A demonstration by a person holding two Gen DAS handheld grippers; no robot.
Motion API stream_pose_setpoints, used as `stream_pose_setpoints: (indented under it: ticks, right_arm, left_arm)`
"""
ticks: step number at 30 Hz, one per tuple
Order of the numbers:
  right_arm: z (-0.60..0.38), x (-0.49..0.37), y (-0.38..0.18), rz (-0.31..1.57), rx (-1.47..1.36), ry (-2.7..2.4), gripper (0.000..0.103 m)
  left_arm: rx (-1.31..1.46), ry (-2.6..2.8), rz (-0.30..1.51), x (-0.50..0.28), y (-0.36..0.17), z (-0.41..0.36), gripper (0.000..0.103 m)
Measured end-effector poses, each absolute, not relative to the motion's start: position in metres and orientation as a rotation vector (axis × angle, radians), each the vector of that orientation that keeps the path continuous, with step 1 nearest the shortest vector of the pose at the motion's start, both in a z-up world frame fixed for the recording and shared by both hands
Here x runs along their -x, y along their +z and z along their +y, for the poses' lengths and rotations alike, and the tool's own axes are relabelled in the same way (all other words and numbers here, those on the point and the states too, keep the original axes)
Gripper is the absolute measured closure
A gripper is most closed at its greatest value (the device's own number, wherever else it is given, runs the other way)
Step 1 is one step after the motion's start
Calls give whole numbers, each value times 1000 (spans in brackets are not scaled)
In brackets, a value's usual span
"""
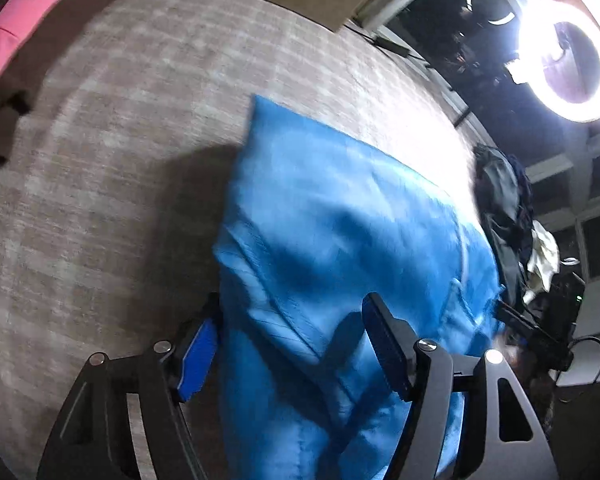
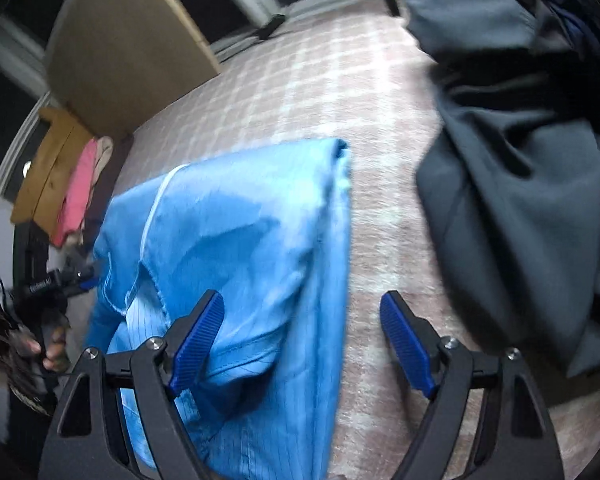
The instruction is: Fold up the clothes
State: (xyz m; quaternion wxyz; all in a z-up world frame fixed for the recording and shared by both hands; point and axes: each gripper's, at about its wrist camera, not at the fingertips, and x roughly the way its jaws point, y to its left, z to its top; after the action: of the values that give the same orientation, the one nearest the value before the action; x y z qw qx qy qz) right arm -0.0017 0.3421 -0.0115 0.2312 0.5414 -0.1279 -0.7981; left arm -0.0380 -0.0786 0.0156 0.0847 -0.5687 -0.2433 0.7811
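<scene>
A bright blue garment [image 1: 332,240] lies partly folded on a pale checked cloth surface [image 1: 140,120]. My left gripper [image 1: 290,338] is open above the garment's near part, and blue fabric fills the gap between its blue pads. In the right wrist view the same blue garment [image 2: 240,248] runs from the centre to the bottom left, with a white cord along one seam. My right gripper [image 2: 300,340] is open over the garment's right edge: the left pad [image 2: 198,344] is above the fabric and the right pad [image 2: 406,344] is above bare surface.
A pile of dark grey clothes [image 2: 520,160] lies to the right. Pink fabric [image 2: 76,196] and a wooden piece [image 2: 48,176] sit at the far left. A bright ring light [image 1: 568,60] glares at the upper right. A hand [image 2: 48,344] grips the other tool.
</scene>
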Motion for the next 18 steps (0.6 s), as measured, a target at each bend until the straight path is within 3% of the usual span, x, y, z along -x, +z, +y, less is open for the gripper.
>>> stream_pose_setpoints:
  ticks: [6,8,11,14,18]
  right_arm:
    - [336,1,-13,-302,-1446,-2174,23]
    - [337,3,-13,-312,-1441,-2157,27]
    - [339,7,-14,-328,-1434,-2133,41]
    - [341,10,-15,-343,-1427,-2109,44]
    - [343,9,-14,-400,-1414,-2090,65]
  left_arm:
    - [1689,2365,-645,35,16,-65,37]
    - [1685,2363,-630,34,15,-62,55]
    - [1688,2374,-615,32,14,-62,65]
    - [1679,2354,-651,28,12,-65,79]
    - [1658,2358,-606,25,11,-59,86]
